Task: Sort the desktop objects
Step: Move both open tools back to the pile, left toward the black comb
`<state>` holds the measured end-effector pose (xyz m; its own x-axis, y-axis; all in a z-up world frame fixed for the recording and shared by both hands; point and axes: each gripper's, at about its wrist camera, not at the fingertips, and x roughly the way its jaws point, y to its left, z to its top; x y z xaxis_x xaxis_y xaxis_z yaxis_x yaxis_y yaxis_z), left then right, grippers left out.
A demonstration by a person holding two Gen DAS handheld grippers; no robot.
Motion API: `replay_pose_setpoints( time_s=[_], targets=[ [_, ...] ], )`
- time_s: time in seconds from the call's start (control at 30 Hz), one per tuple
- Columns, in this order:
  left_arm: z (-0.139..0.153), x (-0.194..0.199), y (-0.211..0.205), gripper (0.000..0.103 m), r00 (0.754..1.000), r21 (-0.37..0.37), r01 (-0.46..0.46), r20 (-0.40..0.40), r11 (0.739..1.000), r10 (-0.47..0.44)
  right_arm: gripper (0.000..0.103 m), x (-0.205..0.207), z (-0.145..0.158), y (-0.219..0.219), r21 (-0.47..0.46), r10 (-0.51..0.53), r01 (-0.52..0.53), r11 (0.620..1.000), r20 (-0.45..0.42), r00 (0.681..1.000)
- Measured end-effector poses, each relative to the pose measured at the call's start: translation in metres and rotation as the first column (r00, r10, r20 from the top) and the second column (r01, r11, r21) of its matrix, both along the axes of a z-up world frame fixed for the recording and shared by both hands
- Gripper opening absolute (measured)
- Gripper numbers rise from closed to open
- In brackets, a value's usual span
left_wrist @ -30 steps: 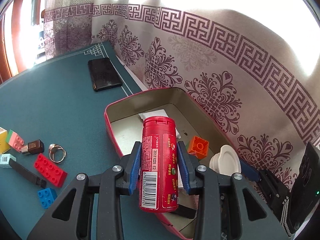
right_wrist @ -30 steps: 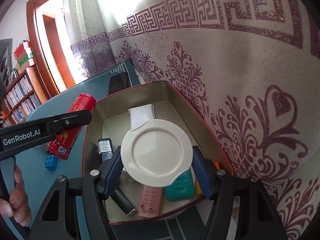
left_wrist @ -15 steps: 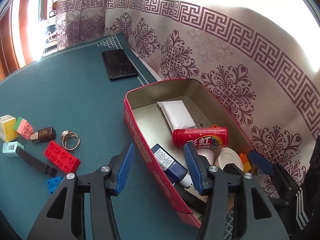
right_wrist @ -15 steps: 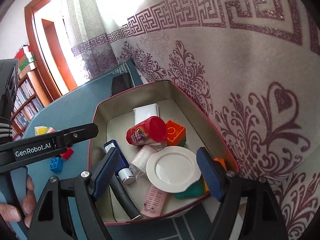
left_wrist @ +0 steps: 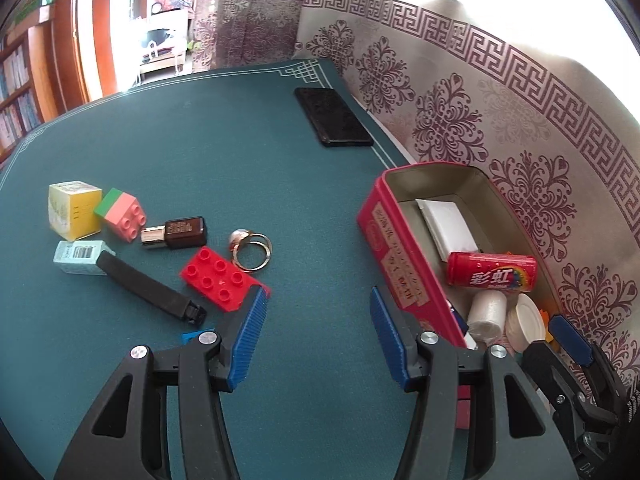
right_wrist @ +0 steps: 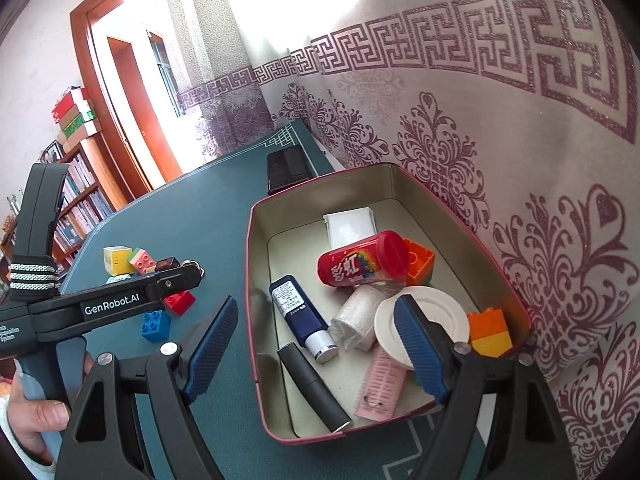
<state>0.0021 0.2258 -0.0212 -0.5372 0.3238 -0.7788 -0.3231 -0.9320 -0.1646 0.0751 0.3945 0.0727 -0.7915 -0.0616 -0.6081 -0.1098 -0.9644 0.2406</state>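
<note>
now both grippers are between picks: the left gripper [left_wrist: 318, 334] has its jaws parted with nothing between them, having just been opening, and it hangs over bare green tabletop [left_wrist: 200, 152]; the right gripper [right_wrist: 314, 346] also stands wide and empty over the near end of the red tin box [right_wrist: 256, 360], its jaws having just been opening too. the red candy tube [left_wrist: 491, 271] lies on its side inside the box, off to the right of and beyond the left fingers, long axis running across the box; in the right wrist view its red cap points toward the curtain side wall, touching an orange brick [right_wrist: 420, 260]. the white lid [right_wrist: 432, 312] lies flat in the box, partly behind the right finger. by my reading, the next step is another loose piece: the red six-stud brick [left_wrist: 218, 278] sits just beyond the left finger's tip, with a ring [left_wrist: 252, 250] beside it and a black bar [left_wrist: 146, 288] further left. that calls for swinging the open jaws leftward to straddle the brick's short sides without nudging the ring.
</note>
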Motion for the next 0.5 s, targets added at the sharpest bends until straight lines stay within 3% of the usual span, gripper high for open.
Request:
replay_pose_setpoints(
  time_s=[0.23, 0.5],
  targets=[
    [-0.002, -0.014, -0.042, 0.057, 0.992, 0.001, -0.121, 0.035, 0.993, 0.121, 0.084, 0.000, -0.002, -0.024, 0.001, 0.045, -0.045, 0.999, 0.003, 0.999],
    [-0.012, -0.026, -0.075, 0.057, 0.981, 0.020, -0.182, 0.078, 0.983, 0.180, 0.085, -0.001, -0.004, -0.055, 0.021, 0.113, -0.113, 0.993, 0.000, 0.994]
  ],
)
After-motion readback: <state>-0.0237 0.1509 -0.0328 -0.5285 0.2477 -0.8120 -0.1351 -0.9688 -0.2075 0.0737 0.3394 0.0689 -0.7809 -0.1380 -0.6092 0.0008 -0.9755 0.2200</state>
